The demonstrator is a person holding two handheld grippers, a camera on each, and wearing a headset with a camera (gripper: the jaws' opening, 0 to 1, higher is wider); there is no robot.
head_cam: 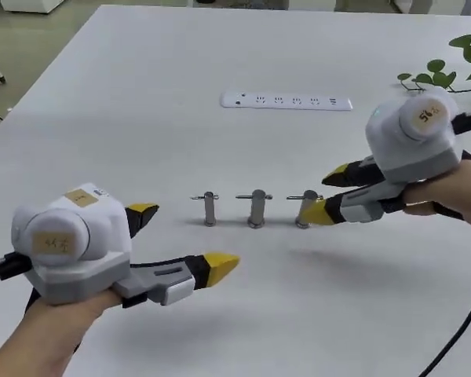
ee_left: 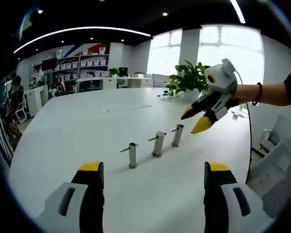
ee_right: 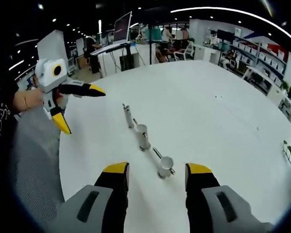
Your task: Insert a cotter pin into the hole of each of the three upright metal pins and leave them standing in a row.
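Head view: three shiny cylindrical metal pins (head_cam: 257, 208) are standing in a row on the matte white table (head_cam: 141, 102), a thin cotter pin (head_cam: 253, 195) crossing each top. A white power strip (head_cam: 286, 100) is lying beyond them. The stickers on the grippers are carrying handwriting too blurred to read.

Left gripper view: the left gripper (ee_left: 154, 167) is gaping wide, facing the row.

Right gripper view: the right gripper (ee_right: 157, 170) is spreading its jaws beside the nearest pin (ee_right: 165, 166), holding nothing.

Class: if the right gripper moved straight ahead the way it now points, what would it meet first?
Likely the nearest metal pin, which stands just ahead between the open jaws of the right gripper.
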